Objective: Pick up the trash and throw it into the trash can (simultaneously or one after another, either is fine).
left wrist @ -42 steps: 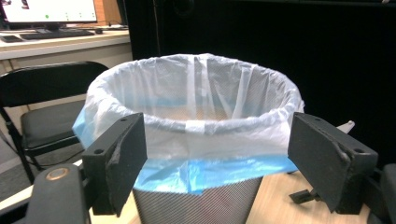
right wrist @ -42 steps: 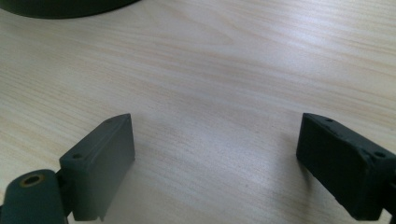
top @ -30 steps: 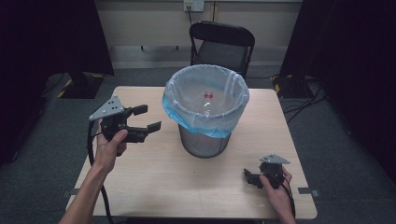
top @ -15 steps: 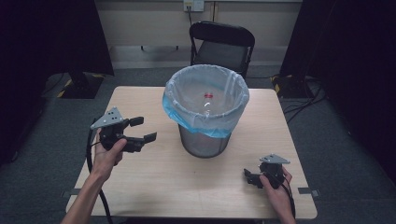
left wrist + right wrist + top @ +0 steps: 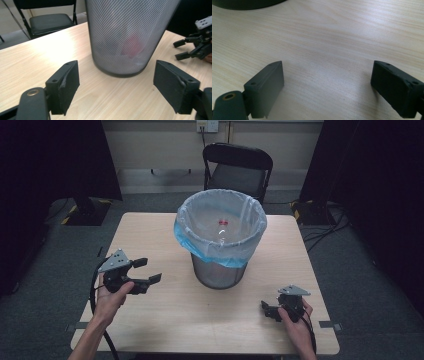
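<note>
We have a mesh bin (image 5: pixel 220 270) with a bag (image 5: pixel 220 227) lining it, standing on the table (image 5: pixel 165 320) a little toward the far edge, between our two grippers. Our left gripper (image 5: pixel 147 271), near the left edge, has its jaws spread wide and empty and aims at the bin's lower wall; in the left gripper view the mesh fills the gap ahead of the jaws, with something red (image 5: pixel 131 46) and something bluish dimly seen through it. Our right gripper (image 5: pixel 266 309) rests low near the front right corner, jaws likewise spread over bare wood, holding nothing. The risk we see is at the bin: it looks light, so if we push in from the left alone it could slide toward the right edge or tip. The bag's loose rim overhang could also snag a jaw and drag out. We judge that the right gripper should brace the far side first.
</note>
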The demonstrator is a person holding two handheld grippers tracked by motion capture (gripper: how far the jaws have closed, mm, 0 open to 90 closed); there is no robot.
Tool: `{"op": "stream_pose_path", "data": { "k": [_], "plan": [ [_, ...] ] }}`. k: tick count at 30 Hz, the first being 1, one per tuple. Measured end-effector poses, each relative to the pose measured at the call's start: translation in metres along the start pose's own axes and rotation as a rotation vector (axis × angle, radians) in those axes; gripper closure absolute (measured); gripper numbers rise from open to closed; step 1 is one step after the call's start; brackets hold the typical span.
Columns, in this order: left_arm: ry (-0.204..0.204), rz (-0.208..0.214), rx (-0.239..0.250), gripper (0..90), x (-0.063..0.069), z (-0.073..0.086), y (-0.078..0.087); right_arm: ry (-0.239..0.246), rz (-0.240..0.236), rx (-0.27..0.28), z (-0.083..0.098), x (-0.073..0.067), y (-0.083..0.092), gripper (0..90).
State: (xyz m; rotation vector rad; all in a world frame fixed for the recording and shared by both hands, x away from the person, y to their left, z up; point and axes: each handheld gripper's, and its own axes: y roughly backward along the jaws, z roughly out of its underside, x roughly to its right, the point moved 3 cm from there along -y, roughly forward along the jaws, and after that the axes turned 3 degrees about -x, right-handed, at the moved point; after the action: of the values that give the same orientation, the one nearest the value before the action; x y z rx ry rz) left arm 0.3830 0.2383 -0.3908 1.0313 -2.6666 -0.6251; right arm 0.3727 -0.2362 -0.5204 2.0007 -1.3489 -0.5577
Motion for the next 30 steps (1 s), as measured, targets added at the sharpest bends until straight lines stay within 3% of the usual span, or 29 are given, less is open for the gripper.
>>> {"op": "stream_pose_path", "data": {
  "k": [7,12,17,30],
  "plan": [
    [0.011,-0.039,-0.055,21.8,-0.004,0.022,-0.005,0.000,0.000,0.000,0.000,0.000,0.000,10.7],
    [0.041,-0.069,-0.099,21.1,-0.007,0.041,-0.009,0.000,0.000,0.000,0.000,0.000,0.000,10.7],
    [0.040,-0.079,-0.131,21.1,-0.011,0.054,-0.011,0.000,0.000,0.000,0.000,0.000,0.000,10.7],
    [0.099,-0.076,-0.222,21.1,-0.014,0.097,-0.016,0.000,0.000,0.000,0.000,0.000,0.000,10.7]
  ]
}}
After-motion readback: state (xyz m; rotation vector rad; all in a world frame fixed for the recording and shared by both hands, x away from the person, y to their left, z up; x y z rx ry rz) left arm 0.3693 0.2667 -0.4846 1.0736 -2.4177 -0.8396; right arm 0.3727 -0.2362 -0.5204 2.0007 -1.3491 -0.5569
